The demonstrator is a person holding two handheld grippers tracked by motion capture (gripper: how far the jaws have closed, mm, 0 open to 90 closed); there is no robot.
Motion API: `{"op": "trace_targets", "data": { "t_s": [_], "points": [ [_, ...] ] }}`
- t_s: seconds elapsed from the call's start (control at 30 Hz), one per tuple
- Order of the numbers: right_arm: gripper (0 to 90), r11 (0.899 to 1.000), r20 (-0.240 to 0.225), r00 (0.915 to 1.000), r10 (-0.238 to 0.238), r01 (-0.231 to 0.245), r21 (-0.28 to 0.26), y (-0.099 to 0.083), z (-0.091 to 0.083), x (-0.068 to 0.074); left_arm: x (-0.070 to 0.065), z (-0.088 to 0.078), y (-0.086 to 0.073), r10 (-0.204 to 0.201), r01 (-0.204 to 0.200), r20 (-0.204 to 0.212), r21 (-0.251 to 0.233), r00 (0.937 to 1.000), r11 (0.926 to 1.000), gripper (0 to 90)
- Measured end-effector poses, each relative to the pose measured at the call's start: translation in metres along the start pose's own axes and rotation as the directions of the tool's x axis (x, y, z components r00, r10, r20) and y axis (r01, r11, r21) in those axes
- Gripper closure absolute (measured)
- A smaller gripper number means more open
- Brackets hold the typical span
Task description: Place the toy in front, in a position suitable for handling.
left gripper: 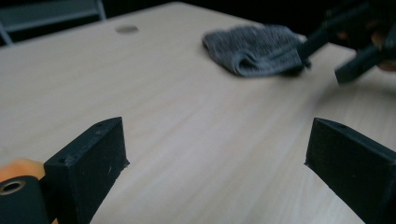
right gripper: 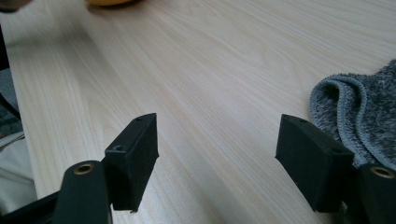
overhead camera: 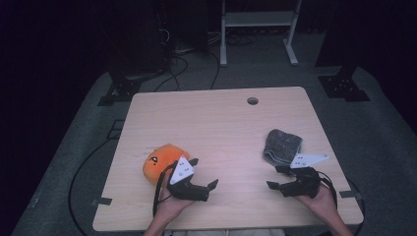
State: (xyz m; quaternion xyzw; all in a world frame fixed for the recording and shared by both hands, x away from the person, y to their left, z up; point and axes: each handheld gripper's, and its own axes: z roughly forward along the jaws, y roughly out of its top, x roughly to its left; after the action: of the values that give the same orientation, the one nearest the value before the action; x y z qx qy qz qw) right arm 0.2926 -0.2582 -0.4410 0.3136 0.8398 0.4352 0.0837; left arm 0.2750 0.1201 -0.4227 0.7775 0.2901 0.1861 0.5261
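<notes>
The grey cloth (overhead camera: 282, 145) lies folded near the table's (overhead camera: 216, 123) right edge, just beyond the right gripper (overhead camera: 277, 177), whose jaws are apart and hold nothing. The orange plush toy (overhead camera: 160, 161) sits beside the left gripper (overhead camera: 203, 173), jaws apart too. Bare wood lies between them

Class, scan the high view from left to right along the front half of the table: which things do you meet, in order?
Orange plush toy → left gripper → grey cloth → right gripper, beside the cloth's right part.
</notes>
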Motion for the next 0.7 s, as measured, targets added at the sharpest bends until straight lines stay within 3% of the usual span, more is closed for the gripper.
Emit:
{"op": "trace_targets", "data": {
  "t_s": [0.17,0.3,0.37,0.47,0.7],
  "points": [
    [27.8,1.000,0.003,1.0000,-0.006,0.006,0.017,0.001,0.002,0.001,0.002,-0.013,0.009,0.035,-0.036,-0.032,-0.035,0.9989,0.9987,4.5],
    [27.8,1.000,0.007,1.0000,-0.002,0.002,0.014,0.001,0.003,0.000,0.008,-0.020,0.011,0.015,-0.018,-0.056,-0.052,0.9983,0.9985,4.4],
    [27.8,1.000,0.009,1.0000,-0.001,0.000,0.015,0.000,0.003,0.000,0.010,-0.022,0.013,0.035,-0.038,-0.081,-0.037,0.9961,0.9986,3.6],
    [27.8,1.000,0.009,1.0000,-0.001,0.001,0.011,0.001,0.002,0.000,0.017,-0.028,0.014,0.018,-0.023,-0.092,-0.051,0.9956,0.9985,3.6],
    [27.9,1.000,0.014,0.9999,0.000,0.000,0.009,0.000,0.000,-0.001,0.039,-0.048,0.013,-0.001,-0.012,-0.180,-0.069,0.9836,0.9975,3.1]
  ]
}}
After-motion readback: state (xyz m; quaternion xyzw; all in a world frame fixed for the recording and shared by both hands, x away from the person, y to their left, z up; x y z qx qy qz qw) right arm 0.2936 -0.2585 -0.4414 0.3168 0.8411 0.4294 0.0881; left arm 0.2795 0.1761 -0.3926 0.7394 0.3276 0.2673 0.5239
